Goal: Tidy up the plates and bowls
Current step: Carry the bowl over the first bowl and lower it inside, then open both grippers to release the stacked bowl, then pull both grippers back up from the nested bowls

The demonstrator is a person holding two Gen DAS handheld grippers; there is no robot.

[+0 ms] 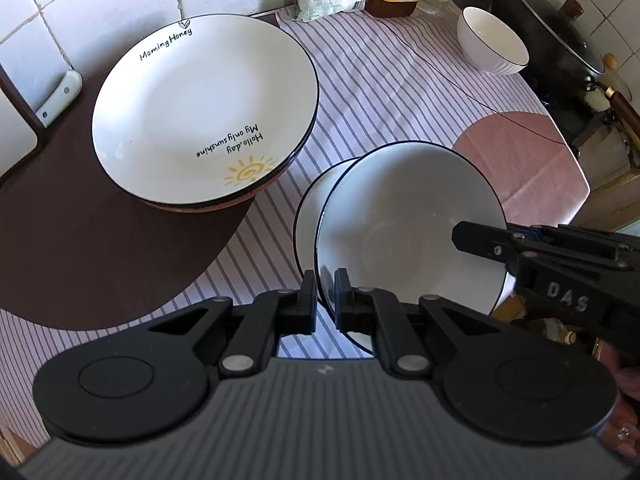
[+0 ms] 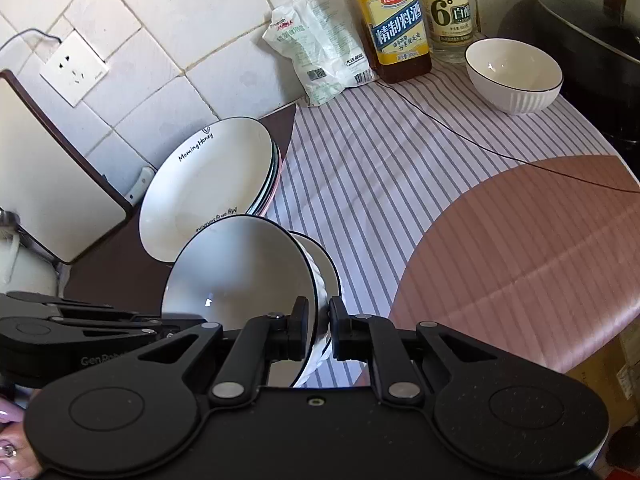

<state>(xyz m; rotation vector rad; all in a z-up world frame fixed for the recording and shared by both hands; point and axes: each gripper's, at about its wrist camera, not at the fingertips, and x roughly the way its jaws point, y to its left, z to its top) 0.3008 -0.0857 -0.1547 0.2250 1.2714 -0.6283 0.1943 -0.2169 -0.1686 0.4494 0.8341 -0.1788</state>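
Now both grippers pinch one bowl's (image 1: 408, 232) rim, left gripper (image 1: 324, 300) and right gripper (image 2: 319, 330). Another bowl (image 1: 310, 216) sits just behind it. Lower slowly, keeping it level, into that bowl.

Open striped cloth (image 2: 392, 184) stretches between the stacked plates (image 1: 204, 108) and the lone bowl (image 2: 514, 74). Behind that bowl, bottles (image 2: 394, 20) and a black pot (image 1: 560, 40) block the way.

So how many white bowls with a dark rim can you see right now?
3. One tilted white bowl with a dark rim is pinched by both the left gripper and right gripper; a second bowl sits under it; a third, ribbed bowl stands by the bottles.
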